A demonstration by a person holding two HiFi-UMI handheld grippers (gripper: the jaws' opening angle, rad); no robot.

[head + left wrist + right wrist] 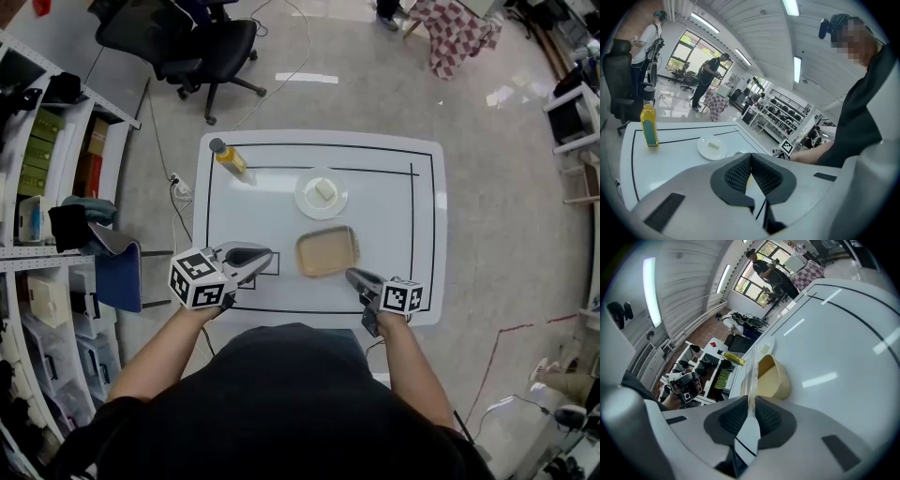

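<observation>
My right gripper (352,276) (752,403) is shut on a thin clear plastic strip (751,373), perhaps a utensil, that sticks out past the pads toward a tan tray (327,250) (773,377). It hovers at the tray's near right corner. My left gripper (268,255) (751,158) is shut with nothing between its pads, just left of the tray. Farther off on the white table (394,159) a white plate (322,193) (711,148) carries a pale yellow block (324,190). A yellow oil bottle (228,157) (648,126) stands at the far left corner.
A black office chair (202,42) stands beyond the table. Shelves with boxes (47,187) run along the left, with a blue seat (117,274) beside them. A checkered cloth (455,33) lies at the far right. People (708,79) stand in the background.
</observation>
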